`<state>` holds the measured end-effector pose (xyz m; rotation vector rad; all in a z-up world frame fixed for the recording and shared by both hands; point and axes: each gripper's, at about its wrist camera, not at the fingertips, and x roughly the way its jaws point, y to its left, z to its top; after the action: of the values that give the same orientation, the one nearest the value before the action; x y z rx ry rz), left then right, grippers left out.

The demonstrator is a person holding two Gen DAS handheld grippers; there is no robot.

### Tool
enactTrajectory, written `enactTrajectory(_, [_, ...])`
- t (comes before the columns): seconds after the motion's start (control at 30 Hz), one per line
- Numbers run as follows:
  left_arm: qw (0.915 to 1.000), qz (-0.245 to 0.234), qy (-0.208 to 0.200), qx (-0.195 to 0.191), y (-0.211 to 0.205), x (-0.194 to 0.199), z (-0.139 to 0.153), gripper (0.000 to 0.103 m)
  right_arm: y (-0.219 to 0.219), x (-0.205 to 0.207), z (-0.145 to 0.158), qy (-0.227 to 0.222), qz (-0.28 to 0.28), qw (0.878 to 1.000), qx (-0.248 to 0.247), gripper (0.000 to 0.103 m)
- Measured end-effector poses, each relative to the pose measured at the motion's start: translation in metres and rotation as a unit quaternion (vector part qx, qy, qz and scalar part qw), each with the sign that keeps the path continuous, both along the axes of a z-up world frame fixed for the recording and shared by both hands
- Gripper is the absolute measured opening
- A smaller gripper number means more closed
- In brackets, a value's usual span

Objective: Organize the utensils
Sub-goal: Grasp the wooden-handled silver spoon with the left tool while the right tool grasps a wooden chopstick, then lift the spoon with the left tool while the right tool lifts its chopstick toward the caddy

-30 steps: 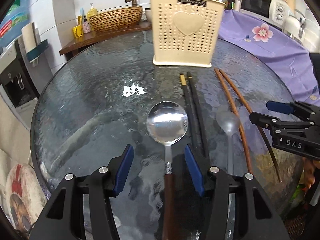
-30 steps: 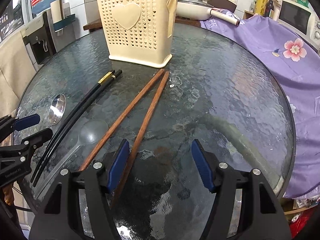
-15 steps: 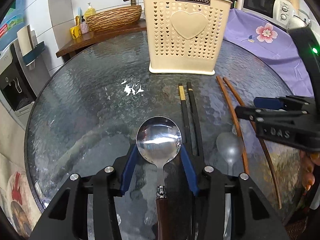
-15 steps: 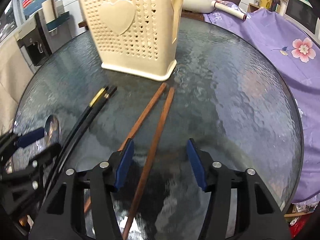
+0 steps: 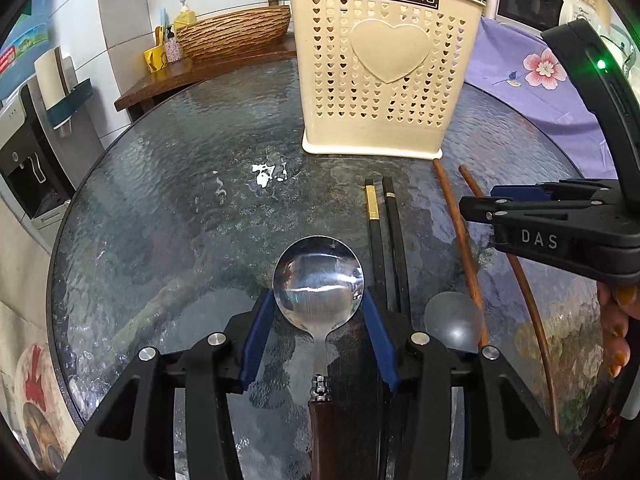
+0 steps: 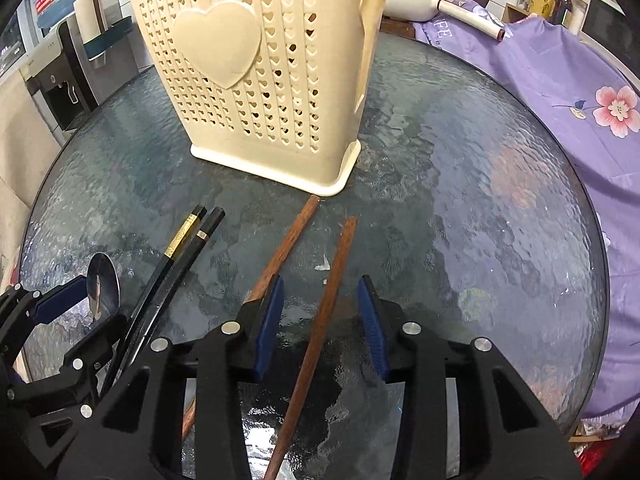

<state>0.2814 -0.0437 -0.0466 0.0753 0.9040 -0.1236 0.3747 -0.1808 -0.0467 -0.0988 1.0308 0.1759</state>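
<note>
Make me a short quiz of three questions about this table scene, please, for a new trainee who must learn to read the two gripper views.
1. True or false: the left gripper is shut tight on the metal spoon.
2. How many wooden chopsticks lie between the right gripper's pads: A none, B one, C two?
3. Fill in: the black chopsticks lie on the glass table, in front of the cream ______.

Key
1. False: the pads flank the bowl, not yet closed on it.
2. B; the other stick passes outside the left pad.
3. utensil holder.
</note>
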Motion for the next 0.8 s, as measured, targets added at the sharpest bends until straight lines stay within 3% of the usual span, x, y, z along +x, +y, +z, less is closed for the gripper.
enactTrajectory(0.13, [0.9999,-0.002,0.000,0.010,-0.006,0.004,0.001,0.047,0.000,0.004,0.001,0.002,-0.001,1.000,-0.001,0.036])
enactTrajectory(0.23, [0.9998,0.000,0.000,0.019,-0.008,0.007,0.000,0.056,0.000,0.006,0.001,0.005,0.000,1.000,-0.001,0.034])
enactTrajectory(0.3, [0.9999,0.001,-0.002,0.016,-0.008,0.009,0.000,0.056,0.001,0.008,0.001,0.006,0.001,1.000,0.000,0.030])
enactTrajectory(0.43, [1.0000,0.000,-0.003,0.008,-0.007,0.013,0.000,0.046,0.004,0.010,0.001,0.006,0.006,1.000,-0.002,0.021])
enactTrajectory(0.63, [1.0000,-0.002,-0.001,0.009,-0.007,0.016,0.001,0.046,0.006,0.010,0.001,0.002,0.007,1.000,-0.006,0.011])
enactTrajectory(0.8, [1.0000,-0.002,-0.001,0.007,-0.005,0.019,0.001,0.046,0.004,0.009,0.000,-0.001,0.009,1.000,-0.004,0.009])
